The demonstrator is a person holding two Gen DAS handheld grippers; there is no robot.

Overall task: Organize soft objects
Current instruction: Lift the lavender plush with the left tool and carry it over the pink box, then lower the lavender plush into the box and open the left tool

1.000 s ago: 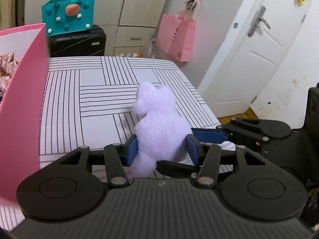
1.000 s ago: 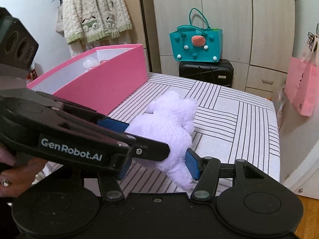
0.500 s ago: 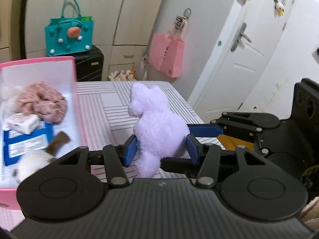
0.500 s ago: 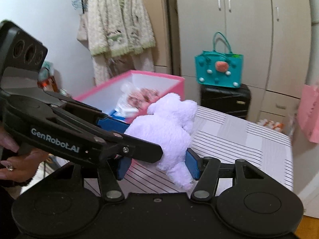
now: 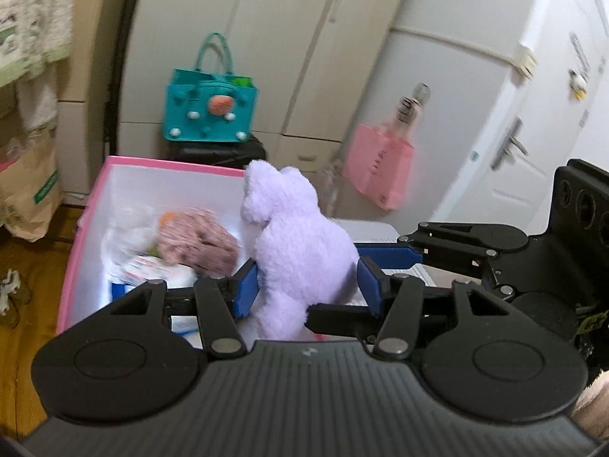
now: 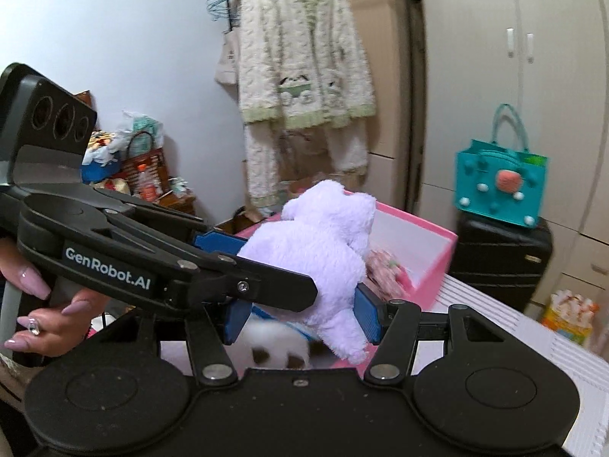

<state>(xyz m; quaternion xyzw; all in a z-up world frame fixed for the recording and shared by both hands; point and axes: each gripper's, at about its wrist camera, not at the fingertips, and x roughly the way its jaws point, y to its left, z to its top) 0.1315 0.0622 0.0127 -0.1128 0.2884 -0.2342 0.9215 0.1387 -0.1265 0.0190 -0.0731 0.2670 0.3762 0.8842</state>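
Observation:
A lilac plush toy [image 5: 300,243] is held in the air by both grippers at once. My left gripper [image 5: 308,280] is shut on its lower body. My right gripper [image 6: 304,314] is shut on it from the other side, and the toy [image 6: 319,247] hangs over the pink box [image 6: 437,262]. The pink box [image 5: 87,228] has white inner walls. Inside lie a pink scrunchie [image 5: 201,240], packets and a white-and-brown plush [image 6: 274,350].
A teal handbag [image 5: 209,114] sits on a black suitcase [image 6: 498,255] behind the box. A pink bag [image 5: 377,167] hangs by the white door. A knitted cardigan [image 6: 304,57] hangs on the wall. The striped table surface [image 6: 533,346] lies to the right of the box.
Both grippers have lifted the lilac plush off the striped surface and carried it left, so it now hangs over the pink box. Both grips stay shut.

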